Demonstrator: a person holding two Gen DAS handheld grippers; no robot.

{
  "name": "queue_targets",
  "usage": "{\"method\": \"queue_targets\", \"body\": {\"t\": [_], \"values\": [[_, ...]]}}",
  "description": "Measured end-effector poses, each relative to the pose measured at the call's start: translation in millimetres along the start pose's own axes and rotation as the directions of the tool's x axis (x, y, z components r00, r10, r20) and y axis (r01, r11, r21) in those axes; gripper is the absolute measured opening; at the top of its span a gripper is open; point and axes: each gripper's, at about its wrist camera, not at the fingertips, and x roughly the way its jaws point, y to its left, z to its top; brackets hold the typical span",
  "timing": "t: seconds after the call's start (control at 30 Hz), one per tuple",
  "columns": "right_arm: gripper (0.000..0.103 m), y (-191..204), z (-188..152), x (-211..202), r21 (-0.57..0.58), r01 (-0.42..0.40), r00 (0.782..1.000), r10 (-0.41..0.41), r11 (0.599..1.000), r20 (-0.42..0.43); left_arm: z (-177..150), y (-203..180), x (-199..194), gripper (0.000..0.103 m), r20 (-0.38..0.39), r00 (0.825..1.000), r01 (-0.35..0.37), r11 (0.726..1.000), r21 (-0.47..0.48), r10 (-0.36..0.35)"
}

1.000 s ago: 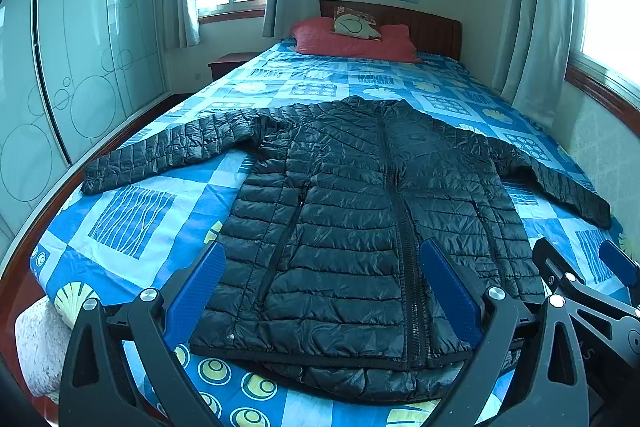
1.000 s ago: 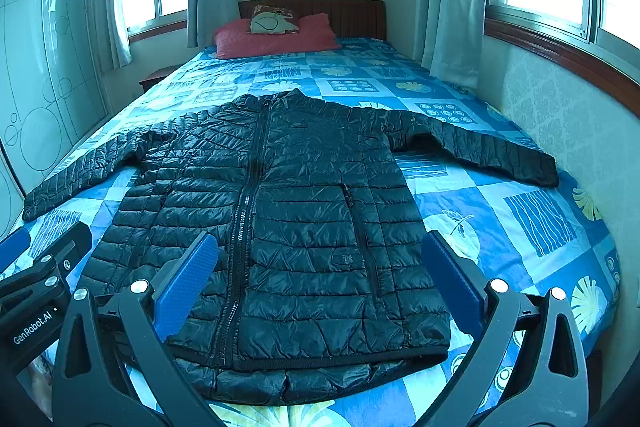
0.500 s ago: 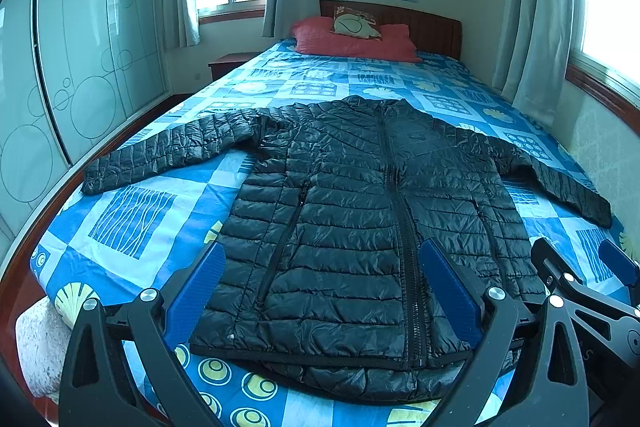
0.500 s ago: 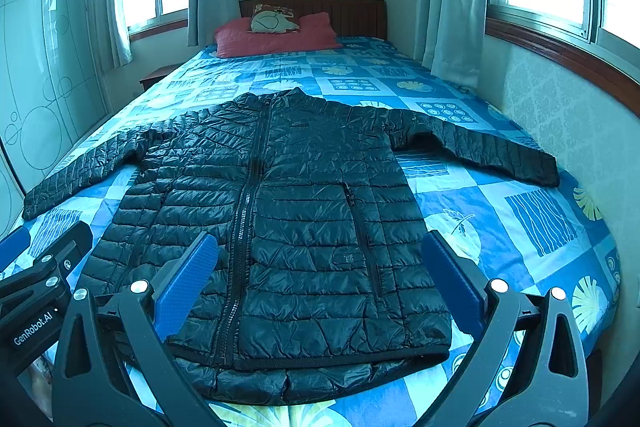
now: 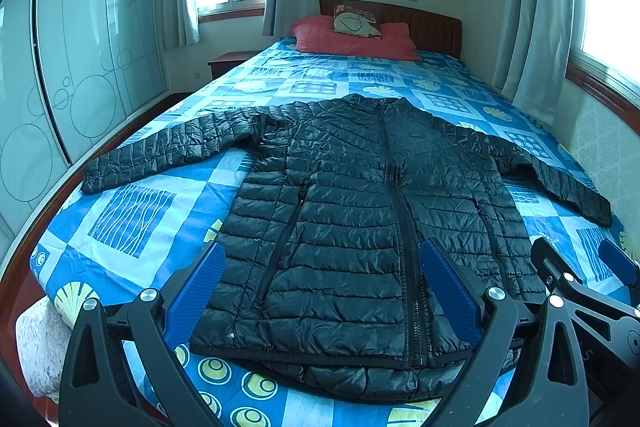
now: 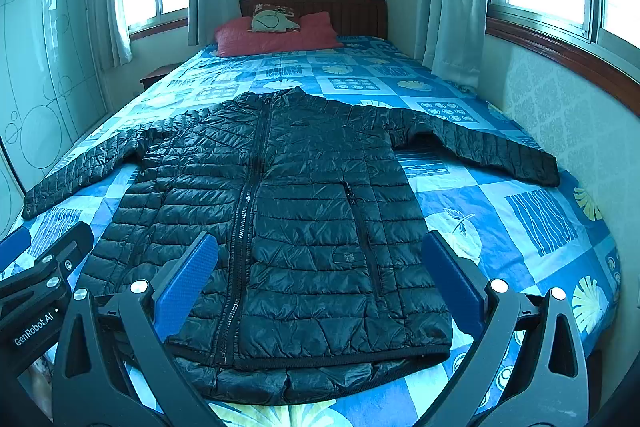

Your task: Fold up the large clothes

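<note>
A black quilted puffer jacket (image 5: 352, 211) lies flat, front up and zipped, on the bed, sleeves spread to both sides; it also shows in the right wrist view (image 6: 296, 211). My left gripper (image 5: 322, 287) is open and empty, held above the jacket's hem near the foot of the bed. My right gripper (image 6: 320, 277) is open and empty too, beside the left one, over the hem's right half. Each gripper shows at the edge of the other's view: the right gripper (image 5: 580, 291) and the left gripper (image 6: 36, 287).
The bed has a blue patterned cover (image 5: 132, 215) and red pillows (image 5: 352, 39) by the wooden headboard. A glass wardrobe (image 5: 80, 59) stands left, a nightstand (image 5: 230, 63) at the far left, and a wall with windows (image 6: 560, 99) and curtains runs along the right.
</note>
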Motion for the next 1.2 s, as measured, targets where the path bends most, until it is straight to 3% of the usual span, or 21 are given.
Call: {"method": "queue_targets", "body": {"t": [1.2], "values": [[0.101, 0.6, 0.4, 0.2, -0.001, 0.0, 1.0, 0.0, 1.0, -0.001, -1.7, 0.5, 2.3, 0.097, -0.004, 1.0, 0.0, 1.0, 0.0, 0.0]]}}
